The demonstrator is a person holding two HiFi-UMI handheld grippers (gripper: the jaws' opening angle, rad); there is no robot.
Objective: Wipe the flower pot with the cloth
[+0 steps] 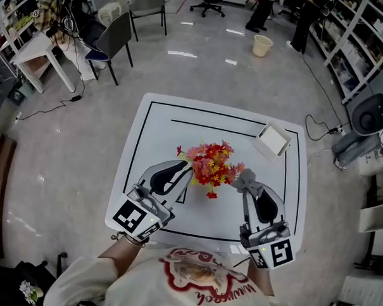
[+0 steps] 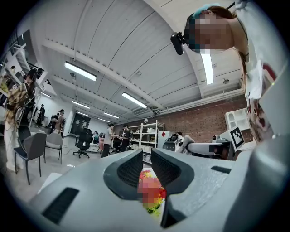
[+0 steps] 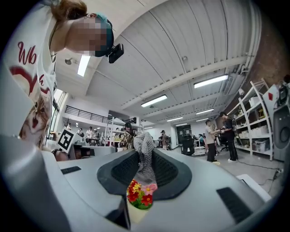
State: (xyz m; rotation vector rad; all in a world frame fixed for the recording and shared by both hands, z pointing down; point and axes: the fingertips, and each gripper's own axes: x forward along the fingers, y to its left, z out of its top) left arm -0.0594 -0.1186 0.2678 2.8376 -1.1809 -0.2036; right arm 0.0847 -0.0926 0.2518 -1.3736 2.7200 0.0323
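Note:
A flower pot (image 1: 210, 164) full of red, yellow and pink flowers stands in the middle of the white table (image 1: 141, 134); the blooms hide the pot itself from above. My left gripper (image 1: 185, 174) is shut and empty, its tips right beside the flowers on their left. In the left gripper view the flowers (image 2: 152, 192) show just beyond the closed left gripper (image 2: 147, 158). My right gripper (image 1: 246, 188) is shut on a grey cloth (image 1: 245, 177), close to the flowers' right side. In the right gripper view the cloth (image 3: 144, 154) sticks up between the jaws, with the flowers (image 3: 140, 195) ahead.
A small white box (image 1: 272, 140) lies at the table's far right corner. Beyond the table are grey chairs (image 1: 114, 38), a white desk (image 1: 37, 54) and a beige bucket (image 1: 263, 45) on the floor. Shelving and equipment stand at the right.

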